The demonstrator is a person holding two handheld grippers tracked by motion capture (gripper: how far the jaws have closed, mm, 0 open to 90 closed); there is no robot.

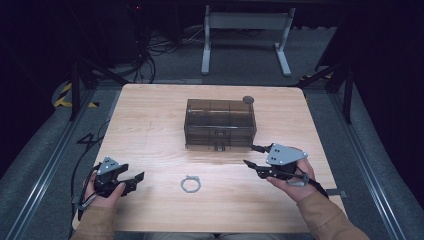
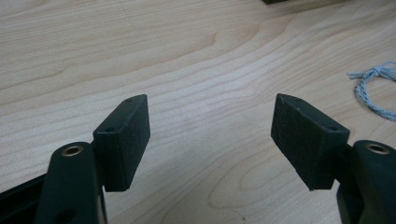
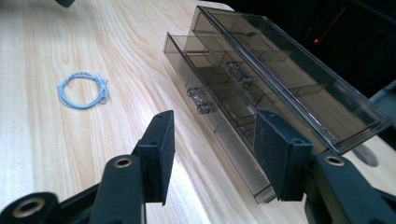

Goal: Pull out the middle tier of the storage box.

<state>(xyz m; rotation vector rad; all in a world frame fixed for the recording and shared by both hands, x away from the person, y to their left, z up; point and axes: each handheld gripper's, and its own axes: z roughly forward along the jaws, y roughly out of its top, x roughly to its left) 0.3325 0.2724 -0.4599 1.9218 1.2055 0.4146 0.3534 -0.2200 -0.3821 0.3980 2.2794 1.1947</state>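
Observation:
A smoked clear drawer box (image 1: 220,124) stands in the middle of the wooden table (image 1: 150,115). In the right gripper view the box (image 3: 280,79) lies just ahead, its lower drawer pulled out a little, with a clear handle (image 3: 198,100) on its front. A loop of pale blue string (image 1: 190,184) lies near the front edge; it is also in the right gripper view (image 3: 83,90) and the left gripper view (image 2: 373,88). My right gripper (image 1: 249,155) is open, held just off the box's front right corner, nothing between its pads (image 3: 161,154). My left gripper (image 1: 135,181) rests open at the front left, empty (image 2: 212,135).
A small grey round disc (image 1: 248,99) lies on the table at the box's back right corner. Beyond the table stand a white desk frame (image 1: 245,35) and loose cables (image 1: 150,50) on the floor. Metal rails (image 1: 370,165) run along both sides.

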